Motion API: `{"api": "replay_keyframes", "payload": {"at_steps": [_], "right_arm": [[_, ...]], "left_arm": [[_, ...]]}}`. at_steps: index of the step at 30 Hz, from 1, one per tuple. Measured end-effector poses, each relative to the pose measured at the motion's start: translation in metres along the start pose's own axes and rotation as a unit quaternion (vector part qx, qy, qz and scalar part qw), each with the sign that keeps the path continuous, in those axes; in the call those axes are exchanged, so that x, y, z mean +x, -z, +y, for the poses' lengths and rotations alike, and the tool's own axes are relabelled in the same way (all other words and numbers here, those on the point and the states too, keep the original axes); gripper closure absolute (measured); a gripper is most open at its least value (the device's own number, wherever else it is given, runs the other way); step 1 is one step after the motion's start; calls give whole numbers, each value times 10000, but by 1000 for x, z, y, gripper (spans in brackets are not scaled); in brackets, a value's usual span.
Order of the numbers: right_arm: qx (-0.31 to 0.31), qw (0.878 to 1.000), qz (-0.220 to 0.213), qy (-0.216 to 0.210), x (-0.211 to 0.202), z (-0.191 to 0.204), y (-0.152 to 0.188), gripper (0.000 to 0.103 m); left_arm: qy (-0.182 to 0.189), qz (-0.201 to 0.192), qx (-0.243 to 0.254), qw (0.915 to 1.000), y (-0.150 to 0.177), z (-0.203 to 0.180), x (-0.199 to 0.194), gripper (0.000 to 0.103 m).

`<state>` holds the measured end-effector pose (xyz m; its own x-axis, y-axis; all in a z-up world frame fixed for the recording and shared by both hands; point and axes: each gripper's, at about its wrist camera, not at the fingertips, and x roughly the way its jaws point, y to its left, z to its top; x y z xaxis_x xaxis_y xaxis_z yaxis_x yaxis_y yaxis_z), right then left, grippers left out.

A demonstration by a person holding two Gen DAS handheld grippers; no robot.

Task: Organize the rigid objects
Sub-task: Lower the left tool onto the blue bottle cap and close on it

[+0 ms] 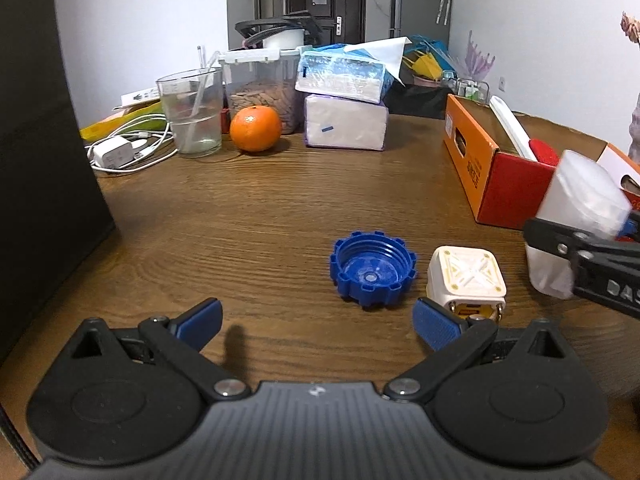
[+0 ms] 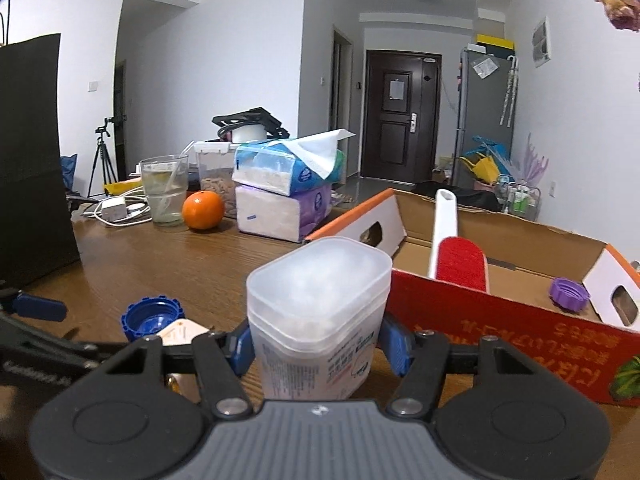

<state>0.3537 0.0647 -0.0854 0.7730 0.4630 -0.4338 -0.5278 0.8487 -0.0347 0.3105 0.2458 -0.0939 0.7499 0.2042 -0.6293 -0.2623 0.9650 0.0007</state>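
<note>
My right gripper [image 2: 320, 346] is shut on a translucent white plastic container [image 2: 318, 312] and holds it upright above the table, just left of the orange cardboard box [image 2: 500, 312]. The container also shows in the left wrist view [image 1: 576, 220]. The box holds a red lint brush [image 2: 460, 264] and a purple cap [image 2: 570, 294]. My left gripper [image 1: 318, 322] is open and empty, low over the table. Just ahead of it lie a blue cap [image 1: 372, 274], open side up, and a white cube [image 1: 466, 280] by my right fingertip [image 1: 438, 328].
At the back of the wooden table [image 1: 240, 216] stand a glass with a straw [image 1: 192, 114], an orange [image 1: 255, 128], a snack jar [image 1: 262, 88], stacked tissue packs [image 1: 344, 120] and a charger with cables [image 1: 116, 152]. A black bag [image 1: 40, 120] stands at the left.
</note>
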Motion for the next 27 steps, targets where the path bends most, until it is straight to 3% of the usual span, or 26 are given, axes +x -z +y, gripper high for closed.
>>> {"api": "replay_keyframes", "payload": {"at_steps": [27], "right_arm": [[527, 9941, 77, 946, -47, -43, 27, 41]], "left_arm": [[421, -73, 567, 9975, -21, -7, 31, 1]]}}
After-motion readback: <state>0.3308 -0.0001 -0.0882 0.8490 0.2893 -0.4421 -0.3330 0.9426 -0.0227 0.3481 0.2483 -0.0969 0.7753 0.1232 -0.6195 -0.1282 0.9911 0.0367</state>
